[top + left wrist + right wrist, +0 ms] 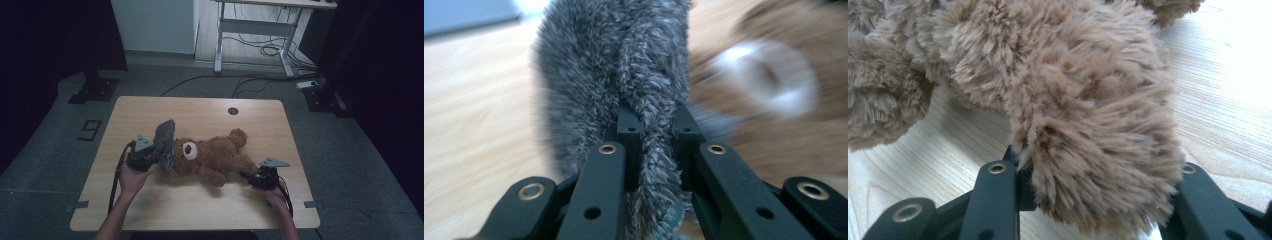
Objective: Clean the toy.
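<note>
Brown teddy bear [215, 157] lies flat in the middle of the high view, a little below centre, on the pale wooden counter [200, 112] — its white muzzle [189, 149] faces up at the left end, its limbs spread toward the right. Hard against the head, left of centre, a grey furry piece [165, 142] stands up, its top leaning toward the upper right.

The left gripper [150, 159] sits just left of that grey piece, hand [131, 177] wrapped around it from below. In the left gripper view the grey fur [624, 75] fills the upper middle and runs down between the two black fingers [630, 131], which are pinched nearly together on a fold of it; the blurred muzzle [769, 80] sits at the upper right.

Over at the right of the high view, the right gripper [250, 176] meets the end of a bear limb [240, 162] at lower right of centre. In the right gripper view that brown paw [1088, 130] bulges between the fingers [1020, 187] — they stand partly open and are closed on its sides, fur spilling over both.

Beyond the counter, at the top of the high view: a grey floor, loose cables [250, 82] and a white desk frame [260, 27].
</note>
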Tool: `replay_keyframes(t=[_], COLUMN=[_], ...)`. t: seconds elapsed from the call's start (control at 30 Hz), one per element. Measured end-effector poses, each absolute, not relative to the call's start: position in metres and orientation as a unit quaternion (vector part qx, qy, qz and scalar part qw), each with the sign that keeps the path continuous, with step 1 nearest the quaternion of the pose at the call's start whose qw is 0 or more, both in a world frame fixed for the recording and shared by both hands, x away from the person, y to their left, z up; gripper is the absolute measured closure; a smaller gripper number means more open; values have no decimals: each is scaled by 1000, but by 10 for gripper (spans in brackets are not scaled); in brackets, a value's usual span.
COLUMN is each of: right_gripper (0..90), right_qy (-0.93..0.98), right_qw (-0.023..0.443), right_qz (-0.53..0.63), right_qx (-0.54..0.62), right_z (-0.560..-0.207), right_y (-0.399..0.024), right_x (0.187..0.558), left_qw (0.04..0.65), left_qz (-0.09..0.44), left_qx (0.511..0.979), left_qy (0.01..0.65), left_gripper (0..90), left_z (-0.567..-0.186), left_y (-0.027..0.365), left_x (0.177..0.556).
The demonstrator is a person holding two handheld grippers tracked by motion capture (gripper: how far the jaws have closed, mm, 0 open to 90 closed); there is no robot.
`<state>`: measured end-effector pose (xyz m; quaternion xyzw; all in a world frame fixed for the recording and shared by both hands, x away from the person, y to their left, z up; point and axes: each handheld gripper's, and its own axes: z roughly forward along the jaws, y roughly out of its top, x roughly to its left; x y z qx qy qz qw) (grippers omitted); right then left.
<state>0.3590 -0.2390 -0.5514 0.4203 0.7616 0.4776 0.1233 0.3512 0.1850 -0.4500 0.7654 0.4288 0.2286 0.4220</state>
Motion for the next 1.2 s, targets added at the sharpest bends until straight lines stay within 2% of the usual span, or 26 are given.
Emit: replay_keyframes(t=[0.13,0.2,0.27,0.37,0.5,0.6,0.9,1.0,1.2], right_gripper=[584,584,584,583,583,583,583,581,579], right_qy=[761,761,762,763,763,763,765,766,764], right_qw=[122,122,122,120,118,119,119,120,122], right_qz=[479,480,480,481,481,480,477,477,477], right_qx=[420,419,418,415,415,416,416,415,416], right_z=[-551,-552,-552,-551,-551,-551,-551,-551,-551], right_y=[-239,-240,-240,-240,-240,-239,-236,-237,-239], right_x=[359,359,359,358,359,359,360,360,361], left_qw=[456,443,432,455,421,401,372,368,428], left_qz=[184,158,140,100,134,133,132,145,175], left_qx=[787,805,810,793,787,784,787,782,756], left_qy=[373,363,371,394,431,454,474,481,463], left_gripper=[795,793,793,797,798,799,801,798,797], left_z=[-443,-451,-464,-476,-487,-502,-522,-517,-474], left_y=[154,142,139,157,179,188,185,190,194], left_x=[336,335,339,345,345,350,374,378,374])
